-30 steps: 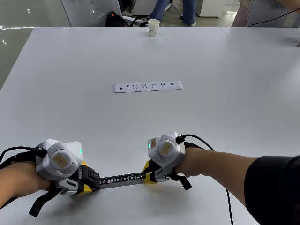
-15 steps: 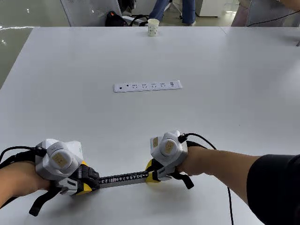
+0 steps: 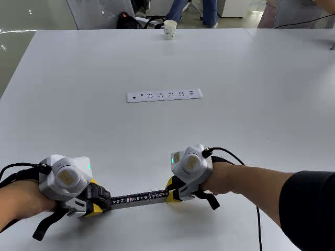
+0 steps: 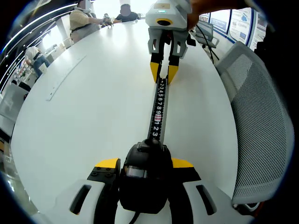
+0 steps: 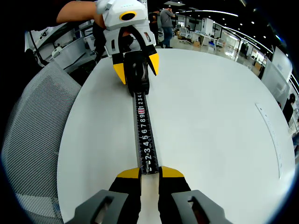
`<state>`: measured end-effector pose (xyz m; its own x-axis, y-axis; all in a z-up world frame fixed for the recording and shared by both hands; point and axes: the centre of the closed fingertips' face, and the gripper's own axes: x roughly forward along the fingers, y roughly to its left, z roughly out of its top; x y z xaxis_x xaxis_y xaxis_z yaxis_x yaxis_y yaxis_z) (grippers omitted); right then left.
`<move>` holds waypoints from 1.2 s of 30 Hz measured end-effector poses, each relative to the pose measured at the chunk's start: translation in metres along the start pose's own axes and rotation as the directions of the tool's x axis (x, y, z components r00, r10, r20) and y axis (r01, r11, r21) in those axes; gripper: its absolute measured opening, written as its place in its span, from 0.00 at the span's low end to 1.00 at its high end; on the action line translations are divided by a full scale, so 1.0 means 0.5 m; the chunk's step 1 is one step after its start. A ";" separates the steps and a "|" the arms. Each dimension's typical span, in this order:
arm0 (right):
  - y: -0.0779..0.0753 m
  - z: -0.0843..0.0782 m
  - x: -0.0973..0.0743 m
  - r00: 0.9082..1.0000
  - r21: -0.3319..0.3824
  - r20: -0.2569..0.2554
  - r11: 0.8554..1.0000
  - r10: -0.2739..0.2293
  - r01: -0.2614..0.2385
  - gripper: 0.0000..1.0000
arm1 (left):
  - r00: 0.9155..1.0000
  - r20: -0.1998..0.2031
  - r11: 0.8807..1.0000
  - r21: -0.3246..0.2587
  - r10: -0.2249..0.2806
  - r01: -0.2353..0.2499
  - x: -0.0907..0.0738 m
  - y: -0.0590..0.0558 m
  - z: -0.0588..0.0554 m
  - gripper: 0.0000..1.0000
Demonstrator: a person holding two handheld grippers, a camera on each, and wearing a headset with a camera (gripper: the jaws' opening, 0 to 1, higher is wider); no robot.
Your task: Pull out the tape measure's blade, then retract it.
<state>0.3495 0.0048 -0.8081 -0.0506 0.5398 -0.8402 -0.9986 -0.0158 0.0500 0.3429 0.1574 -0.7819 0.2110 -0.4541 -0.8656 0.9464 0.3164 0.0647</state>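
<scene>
obst: power strip [image 3: 164,95] centre; cup [image 3: 170,30] far edge | room: table [image 3: 261,104] bare both sides

In the head view the left tool [image 3: 101,199] sits at the lower left of the frame and the right tool [image 3: 169,192] at lower centre, both low over the desk [image 3: 251,104]. The tape measure case [image 3: 99,197] lies between the left tool's jaws. The blade [image 3: 138,198] runs rightward from it, its end between the right tool's jaws. Above them, mid-frame, lies a power strip [image 3: 164,95]. A paper cup [image 3: 170,30] stands near the desk's top edge. In the left gripper view a mesh chair [image 4: 261,121] stands at the right, beside the desk.
</scene>
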 end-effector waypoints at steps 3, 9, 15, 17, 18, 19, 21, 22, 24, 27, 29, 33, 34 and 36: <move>0.000 -0.002 -0.002 1.000 0.002 -0.001 1.000 0.000 0.000 0.09 | 1.000 0.000 1.000 0.000 0.000 0.000 0.000 0.001 0.000 0.35; -0.001 -0.008 -0.006 1.000 0.004 -0.002 1.000 0.000 0.000 0.09 | 1.000 0.001 1.000 -0.001 0.000 0.000 0.001 0.001 0.000 0.35; -0.002 -0.014 -0.011 1.000 0.004 -0.005 1.000 0.000 0.000 0.09 | 1.000 0.001 1.000 -0.001 0.000 0.000 0.001 0.001 0.000 0.35; -0.003 -0.015 -0.013 1.000 0.005 -0.003 1.000 -0.001 0.001 0.09 | 1.000 0.001 1.000 -0.001 0.000 0.000 0.002 0.001 0.001 0.35; -0.003 -0.016 -0.014 1.000 0.006 -0.003 1.000 -0.001 0.001 0.09 | 1.000 0.001 1.000 -0.001 0.000 0.000 0.001 0.000 0.000 0.35; -0.003 -0.017 -0.015 1.000 0.006 -0.003 1.000 -0.001 0.001 0.09 | 1.000 0.001 1.000 -0.001 0.000 0.000 0.002 0.001 0.000 0.35; -0.004 -0.019 -0.017 1.000 0.009 -0.004 1.000 0.000 0.000 0.09 | 1.000 0.001 1.000 -0.001 -0.001 0.001 0.002 0.002 0.001 0.35; -0.004 -0.020 -0.019 1.000 0.009 -0.005 1.000 0.000 0.000 0.09 | 1.000 0.001 1.000 -0.001 -0.001 0.001 0.002 0.001 0.001 0.35; -0.005 -0.022 -0.020 1.000 0.011 -0.005 1.000 0.000 0.000 0.09 | 1.000 0.001 1.000 -0.002 -0.001 0.001 0.002 0.001 0.001 0.35; -0.005 -0.024 -0.022 1.000 0.013 -0.005 1.000 -0.002 0.002 0.09 | 1.000 0.001 1.000 -0.002 -0.002 0.002 0.003 0.002 0.002 0.35; -0.005 -0.026 -0.023 1.000 0.015 -0.006 1.000 -0.003 0.003 0.09 | 1.000 0.002 1.000 -0.002 -0.001 0.001 0.003 0.001 0.001 0.35; -0.006 -0.030 -0.025 1.000 0.017 -0.007 1.000 -0.004 0.004 0.09 | 1.000 0.001 1.000 -0.002 -0.001 0.001 0.003 0.001 0.001 0.35; -0.006 -0.031 -0.026 1.000 0.020 -0.007 1.000 -0.004 0.004 0.09 | 1.000 0.001 1.000 -0.002 -0.001 0.001 0.003 0.000 0.001 0.35; -0.006 -0.033 -0.027 1.000 0.022 -0.008 1.000 -0.004 0.005 0.09 | 1.000 0.001 1.000 -0.002 -0.001 0.001 0.003 0.000 0.001 0.35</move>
<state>0.3531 -0.0163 -0.8057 -0.0463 0.5329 -0.8449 -0.9983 0.0054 0.0580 0.3432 0.1563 -0.7828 0.2105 -0.4555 -0.8650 0.9461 0.3178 0.0629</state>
